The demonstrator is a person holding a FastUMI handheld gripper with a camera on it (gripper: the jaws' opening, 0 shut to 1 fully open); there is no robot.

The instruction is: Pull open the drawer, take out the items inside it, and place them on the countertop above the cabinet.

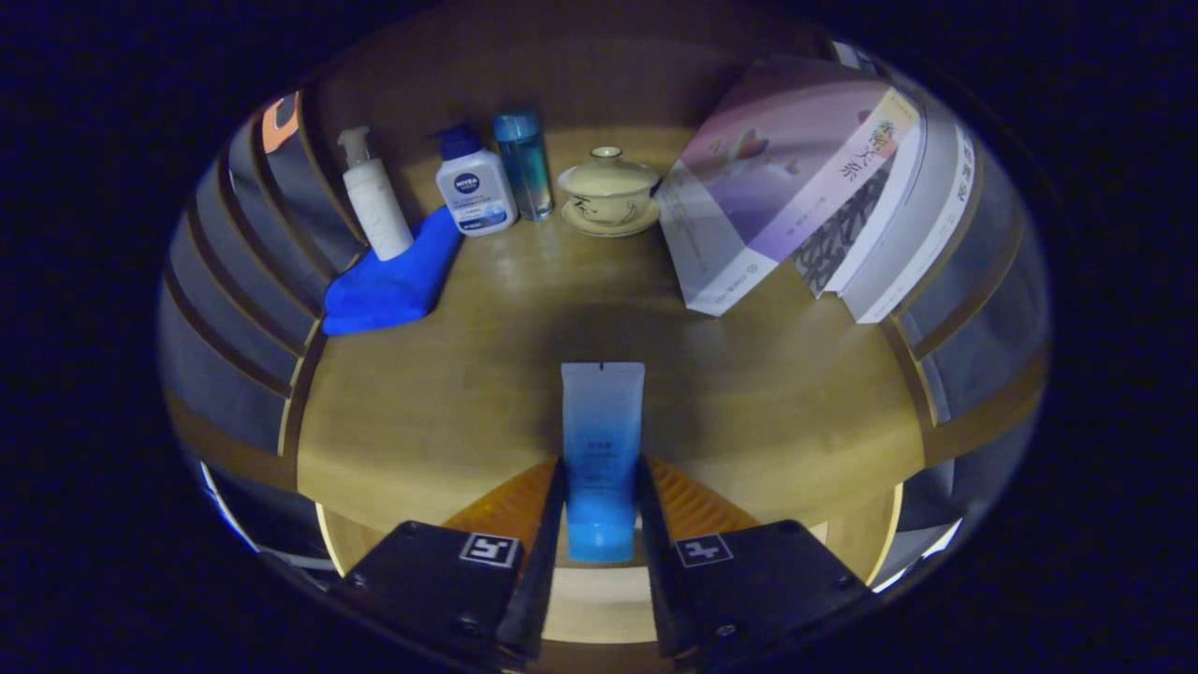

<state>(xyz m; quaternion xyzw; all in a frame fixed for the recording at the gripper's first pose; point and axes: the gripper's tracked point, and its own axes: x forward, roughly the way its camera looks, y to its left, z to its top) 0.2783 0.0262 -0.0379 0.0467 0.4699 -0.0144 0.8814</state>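
The gripper (602, 487) has both fingers pressed on a blue tube (602, 449), one on each side, so the tube is held tight between them. The tube's darker blue end sits low between the fingers. Its flat pale end sticks out past the fingertips, over the wooden countertop (449, 412). The tube's long side runs straight ahead, the same way the fingers point, toward the back of the counter.

I think the step now is to put the tube down. It would be best to go low until it rests on the bare wood, then let go gently.

Farther back are a blue cloth (388, 281), a white pump bottle (374, 197), a lidded tea cup (608, 192) and leaning books (796, 178), well apart from the tube.
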